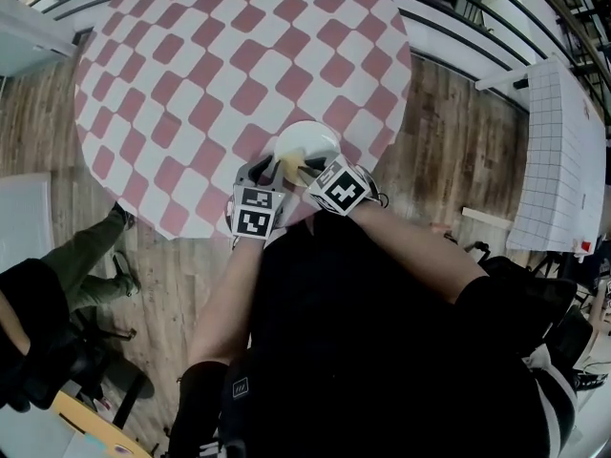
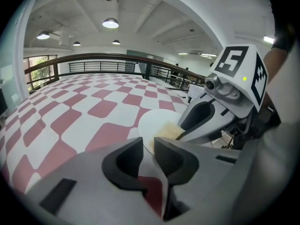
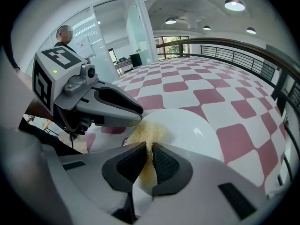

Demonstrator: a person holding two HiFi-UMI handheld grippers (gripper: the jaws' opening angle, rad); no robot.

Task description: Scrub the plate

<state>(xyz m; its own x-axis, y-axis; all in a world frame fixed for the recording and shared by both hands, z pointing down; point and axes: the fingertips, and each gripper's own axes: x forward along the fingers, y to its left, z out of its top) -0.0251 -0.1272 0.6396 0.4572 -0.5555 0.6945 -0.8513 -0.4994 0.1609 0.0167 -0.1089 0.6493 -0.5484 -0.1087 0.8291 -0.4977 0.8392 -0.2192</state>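
A: Between the jaws of the right gripper (image 3: 149,147)?
B: A yellow sponge (image 3: 146,129), pinched tight and pressed on the white plate (image 3: 199,128).
A: And the left gripper (image 2: 149,144)?
B: Clamped on the plate's rim, at the checked table's (image 1: 239,55) near edge.
A: Progress?
B: Scrubbing seems under way, with most of the face left.

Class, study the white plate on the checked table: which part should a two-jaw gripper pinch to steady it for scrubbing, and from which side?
Pinch the plate at its near rim, coming in low from the person's side. It is shallow, so only its thin edge fits between jaws, and its middle stays free for the sponge. The left gripper grips just there.
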